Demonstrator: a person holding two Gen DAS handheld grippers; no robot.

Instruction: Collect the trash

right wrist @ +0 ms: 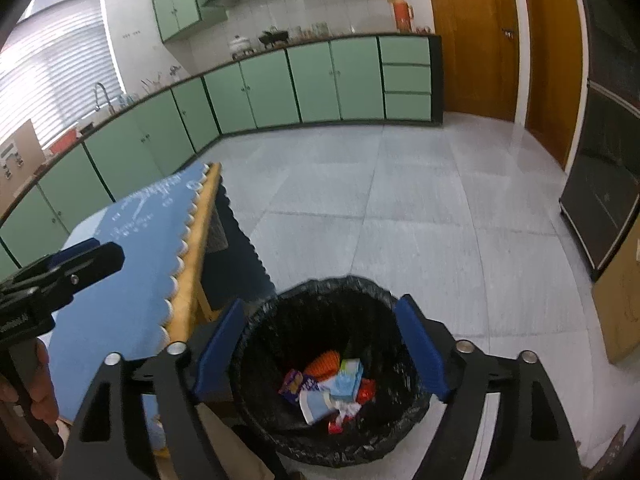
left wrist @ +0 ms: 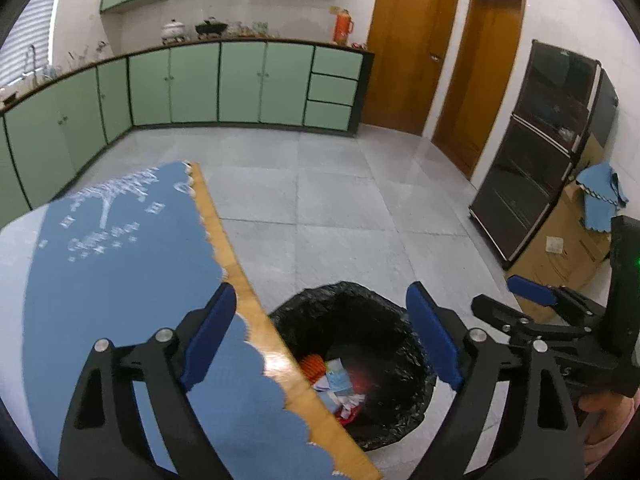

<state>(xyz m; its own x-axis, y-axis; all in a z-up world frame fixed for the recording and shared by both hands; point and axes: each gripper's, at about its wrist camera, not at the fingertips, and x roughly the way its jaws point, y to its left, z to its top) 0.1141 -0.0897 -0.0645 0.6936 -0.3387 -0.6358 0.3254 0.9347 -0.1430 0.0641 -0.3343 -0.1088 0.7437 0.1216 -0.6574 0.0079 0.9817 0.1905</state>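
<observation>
Two grippers hang over a black-lined trash bin point(right wrist: 332, 364) on the tiled floor point(right wrist: 420, 208), just beside a table under a blue cloth point(left wrist: 120, 264). Both the left gripper point(left wrist: 324, 340) and the right gripper point(right wrist: 320, 354) stand wide apart with nothing between their blue pads. Crumpled wrappers point(right wrist: 328, 388) lie at the bin's bottom, below and between the right gripper's fingers.

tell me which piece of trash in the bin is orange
The ribbed orange piece at the far edge of the pile inside the black-lined bin. The others are purple, pale blue, white or red.
</observation>
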